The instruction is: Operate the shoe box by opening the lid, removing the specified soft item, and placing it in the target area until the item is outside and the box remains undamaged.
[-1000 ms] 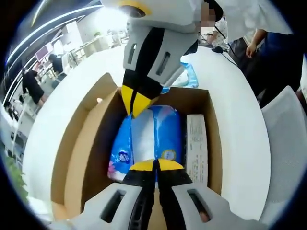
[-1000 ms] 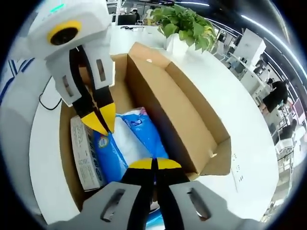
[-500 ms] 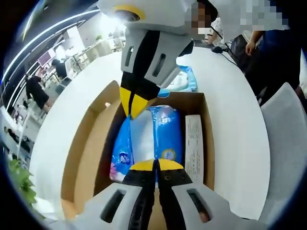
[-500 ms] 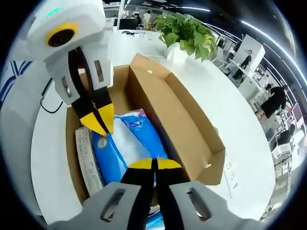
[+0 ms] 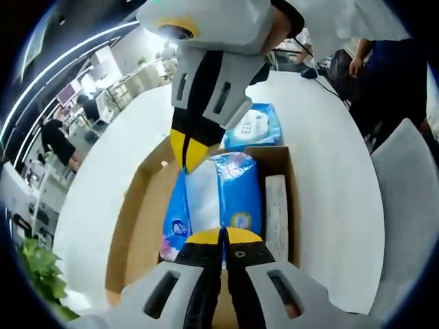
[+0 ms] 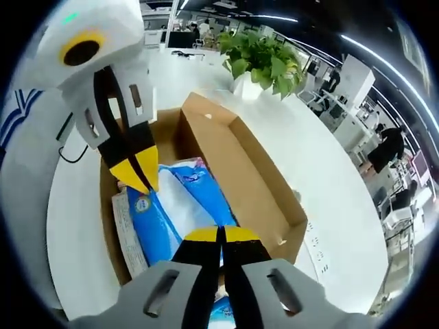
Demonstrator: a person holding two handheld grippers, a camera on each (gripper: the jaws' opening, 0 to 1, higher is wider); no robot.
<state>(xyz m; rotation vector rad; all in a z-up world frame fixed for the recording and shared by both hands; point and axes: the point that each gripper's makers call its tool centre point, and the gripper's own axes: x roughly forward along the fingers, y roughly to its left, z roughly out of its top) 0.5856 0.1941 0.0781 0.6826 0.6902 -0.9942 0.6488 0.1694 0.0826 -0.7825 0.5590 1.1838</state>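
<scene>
A blue and white soft pack hangs over the open cardboard shoe box, held at both ends. My left gripper is shut on its near end, and my right gripper comes in from above, shut on its far end. In the right gripper view the same pack runs from my right gripper up to my left gripper. The shoe box lies below with its lid flap folded out to the right.
A white printed sheet lies along one inner wall of the box, also seen as a strip. A second blue pack sits on the white table beyond the box. A potted plant stands near the box. People stand around.
Both grippers have risen with the pack still held between them. The box looks smaller and farther below, and more of the table shows around it.
</scene>
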